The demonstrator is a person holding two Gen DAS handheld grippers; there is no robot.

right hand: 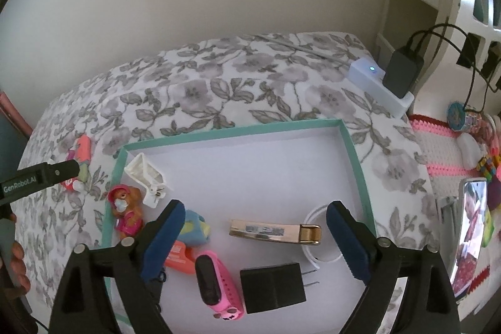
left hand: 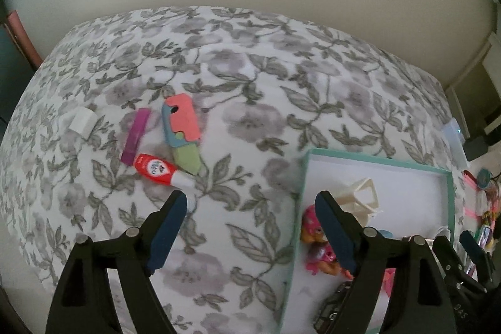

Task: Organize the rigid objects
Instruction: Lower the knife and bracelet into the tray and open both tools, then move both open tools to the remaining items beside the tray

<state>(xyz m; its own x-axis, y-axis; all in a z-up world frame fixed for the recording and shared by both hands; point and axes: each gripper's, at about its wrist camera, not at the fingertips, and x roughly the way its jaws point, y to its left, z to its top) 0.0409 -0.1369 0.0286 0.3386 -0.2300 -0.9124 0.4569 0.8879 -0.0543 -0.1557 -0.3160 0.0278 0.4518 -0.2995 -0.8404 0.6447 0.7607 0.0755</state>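
Observation:
My left gripper (left hand: 250, 202) is open and empty over the floral bedspread (left hand: 250, 115), just left of the teal-rimmed white tray (left hand: 300, 193). Ahead of its left finger lie a red glue bottle (left hand: 156, 169), a coral, teal and green toy knife (left hand: 181, 130), a purple bar (left hand: 136, 135) and a white block (left hand: 82, 122). My right gripper (right hand: 256, 212) hangs open above the tray (right hand: 238, 127), touching nothing. Below it lie a gold clip (right hand: 275, 232), a black plug adapter (right hand: 272, 287), a pink wristband (right hand: 219, 284), a white cable coil (right hand: 322, 240), a pup figure (right hand: 125, 208) and a white frame (right hand: 147, 174).
A white power strip (right hand: 375, 83) with a black charger (right hand: 404, 68) sits at the bed's far right corner. A pink and white crochet mat (right hand: 438, 152) with trinkets and a phone (right hand: 472, 227) lie to the right. A wall runs behind the bed.

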